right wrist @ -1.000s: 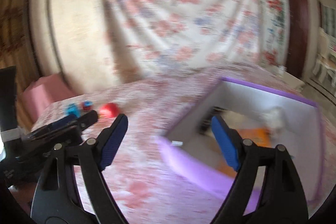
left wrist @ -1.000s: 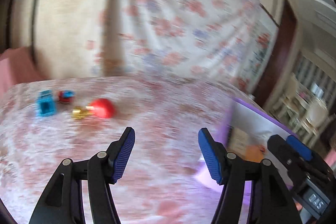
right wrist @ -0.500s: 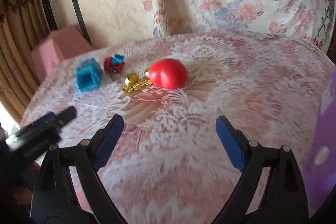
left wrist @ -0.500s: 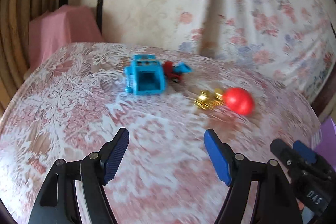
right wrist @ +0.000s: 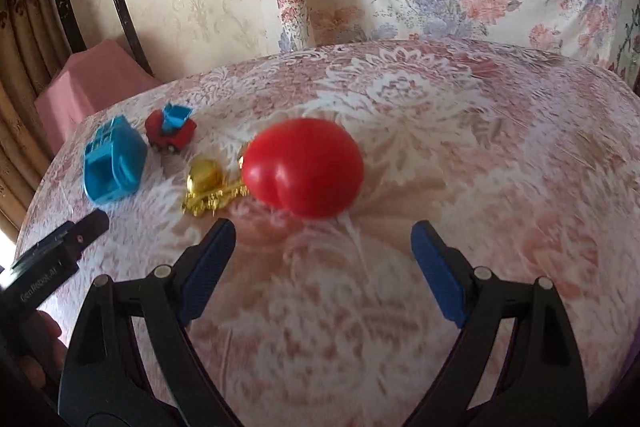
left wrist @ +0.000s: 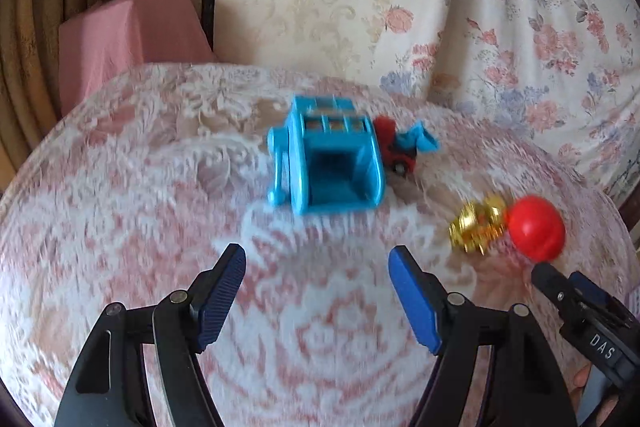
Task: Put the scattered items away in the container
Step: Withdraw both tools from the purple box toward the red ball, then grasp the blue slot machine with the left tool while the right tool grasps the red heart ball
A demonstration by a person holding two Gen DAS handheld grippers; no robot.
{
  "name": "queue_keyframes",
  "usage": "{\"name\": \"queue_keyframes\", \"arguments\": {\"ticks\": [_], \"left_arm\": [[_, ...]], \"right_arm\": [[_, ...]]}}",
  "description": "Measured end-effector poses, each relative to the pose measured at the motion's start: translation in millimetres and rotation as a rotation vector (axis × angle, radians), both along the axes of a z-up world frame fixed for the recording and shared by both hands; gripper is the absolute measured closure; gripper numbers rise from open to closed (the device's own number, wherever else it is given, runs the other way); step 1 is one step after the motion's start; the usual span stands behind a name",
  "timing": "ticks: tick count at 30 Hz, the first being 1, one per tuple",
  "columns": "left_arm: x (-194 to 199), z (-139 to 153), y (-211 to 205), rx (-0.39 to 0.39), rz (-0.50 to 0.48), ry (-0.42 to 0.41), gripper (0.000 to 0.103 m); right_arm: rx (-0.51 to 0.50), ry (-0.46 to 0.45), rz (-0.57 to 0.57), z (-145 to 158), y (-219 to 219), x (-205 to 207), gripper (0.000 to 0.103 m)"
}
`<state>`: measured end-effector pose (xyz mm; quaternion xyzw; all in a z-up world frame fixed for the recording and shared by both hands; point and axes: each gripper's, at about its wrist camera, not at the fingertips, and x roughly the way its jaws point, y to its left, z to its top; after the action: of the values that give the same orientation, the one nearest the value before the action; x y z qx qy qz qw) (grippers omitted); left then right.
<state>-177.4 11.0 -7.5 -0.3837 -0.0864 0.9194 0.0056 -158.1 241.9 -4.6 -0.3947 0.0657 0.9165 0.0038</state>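
A glossy red heart-shaped toy (right wrist: 303,173) touches a gold trinket (right wrist: 208,189), near a blue toy bin (left wrist: 332,163) and small red-and-blue truck (right wrist: 171,131). Both the left gripper (left wrist: 316,279) and right gripper (right wrist: 323,253) stand apart, holding nothing.

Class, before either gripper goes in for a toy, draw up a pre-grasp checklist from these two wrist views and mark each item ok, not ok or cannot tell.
1. Left gripper open and empty: ok.
2. Right gripper open and empty: ok.
3. Blue toy straight ahead of the left gripper, nothing in between: ok.
4. Red heart-shaped toy straight ahead of the right gripper, not yet between the fingers: ok.
5. Red heart-shaped toy free of the gold trinket: cannot tell; they lie against each other and may be linked.
6. Blue toy clear of the small red car: not ok; the car sits right at its side.
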Motion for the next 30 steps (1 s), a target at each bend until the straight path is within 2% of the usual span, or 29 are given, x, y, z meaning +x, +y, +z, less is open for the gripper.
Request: {"name": "queue_keyframes", "arguments": {"ticks": [7, 9, 12, 18, 24, 25, 26, 27, 30], "left_arm": [[-33, 2, 6, -0.024, 0.031, 0.008, 0.029], [-41, 0, 4, -0.011, 0.043, -0.007, 0.024], [-48, 0, 5, -0.011, 0.044, -0.009, 0.023], [-57, 4, 7, 0.002, 0.073, -0.015, 0.022], [-71, 3, 3, 0.027, 0.144, -0.055, 0.022], [-74, 1, 4, 0.021, 0.143, -0.066, 0.026], [-76, -2, 4, 0.012, 0.136, -0.079, 0.031], [-78, -4, 5, 0.003, 0.128, -0.092, 0.036], [-72, -4, 9, -0.023, 0.093, -0.087, 0.038]], "right_arm": [[-0.002, 0.003, 0.007, 0, -2, -20, 0.013], [-0.005, 0.001, 0.008, -1, -2, -23, 0.013], [-0.013, -0.009, 0.009, -3, -2, -28, 0.013], [-0.001, -0.021, 0.0, -5, -3, -38, 0.013], [0.008, -0.036, -0.017, -6, -4, -48, 0.013], [0.007, -0.038, -0.021, -6, -4, -49, 0.015], [-0.002, -0.042, -0.015, -7, -3, -50, 0.025], [0.011, -0.042, -0.016, -7, -4, -49, 0.028], [0.028, -0.041, -0.01, -6, -4, -45, 0.032]]}}
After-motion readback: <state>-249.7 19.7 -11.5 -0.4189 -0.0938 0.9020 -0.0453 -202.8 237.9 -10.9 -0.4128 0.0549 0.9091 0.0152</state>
